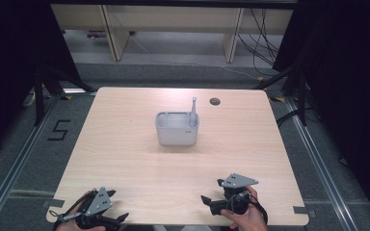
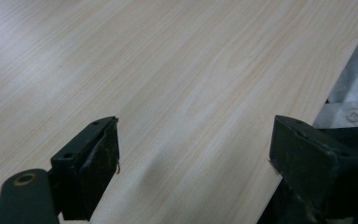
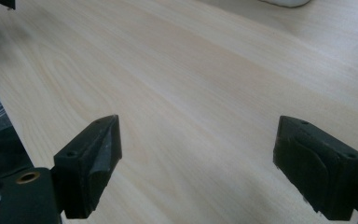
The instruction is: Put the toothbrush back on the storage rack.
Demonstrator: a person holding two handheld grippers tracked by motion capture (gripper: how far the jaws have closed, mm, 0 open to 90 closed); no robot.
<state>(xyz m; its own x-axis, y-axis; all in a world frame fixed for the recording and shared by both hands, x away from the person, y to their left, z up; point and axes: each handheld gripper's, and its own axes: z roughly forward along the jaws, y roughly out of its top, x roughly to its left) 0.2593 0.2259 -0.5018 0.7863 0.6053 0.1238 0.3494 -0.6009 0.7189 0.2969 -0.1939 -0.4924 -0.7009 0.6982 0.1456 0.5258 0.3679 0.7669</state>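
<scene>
bin [image 1: 176,134] mid-table [image 1: 125,144]; stick [image 1: 193,109] stands in its right corner.

Wooden table [image 1: 125,144] (pale grain); grey container [image 1: 177,129] standing mid-table.

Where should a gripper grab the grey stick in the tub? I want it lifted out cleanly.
Grip the stick by its free upper end, coming from above: it stands near upright in the tub's right rear corner, and the walls hide its lower part.
</scene>
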